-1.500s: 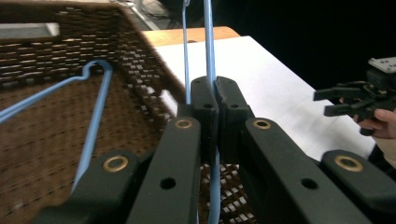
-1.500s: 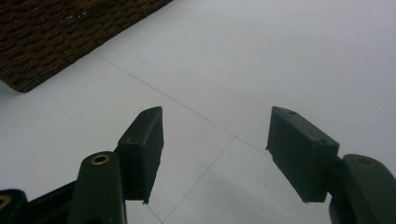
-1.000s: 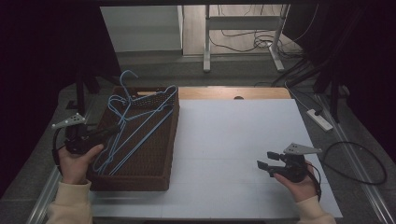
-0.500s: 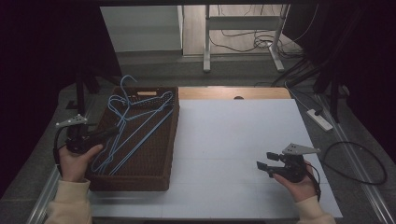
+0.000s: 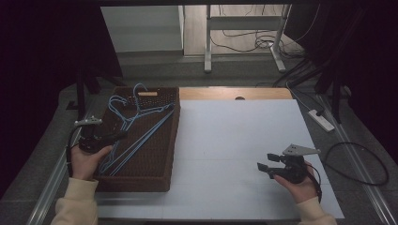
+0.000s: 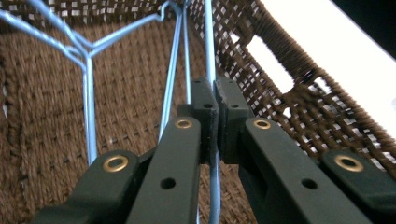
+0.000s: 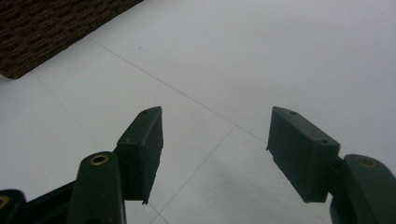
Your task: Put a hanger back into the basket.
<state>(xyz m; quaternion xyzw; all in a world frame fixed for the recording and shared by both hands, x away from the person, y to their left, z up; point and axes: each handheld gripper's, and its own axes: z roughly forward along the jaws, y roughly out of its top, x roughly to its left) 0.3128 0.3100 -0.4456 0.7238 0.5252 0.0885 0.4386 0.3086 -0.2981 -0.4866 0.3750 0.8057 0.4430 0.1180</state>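
Observation:
A bundle of light blue wire hangers (image 5: 141,125) lies in a brown woven basket (image 5: 136,183) on the left of the table. My left gripper (image 5: 121,136) reaches in over the basket's left rim and is shut on one hanger wire. In the left gripper view the jaws of the left gripper (image 6: 215,100) pinch that blue wire (image 6: 208,42) close to the basket's woven wall (image 6: 266,56). My right gripper (image 5: 264,168) rests in a hand at the front right of the white table top (image 5: 234,131). Its jaws stand open, with nothing between them (image 7: 215,135).
A corner of the basket (image 7: 42,28) is visible in the right gripper view, across bare white table (image 7: 243,51). A strip of wooden table edge (image 5: 234,93) runs behind the white sheet. A power strip (image 5: 321,120) and cables lie off the table's right side.
The left hand has sunk and drawn slightly toward the front with the hanger wire in its grip, so the hangers lie lower in the basket. The right hand has kept still.

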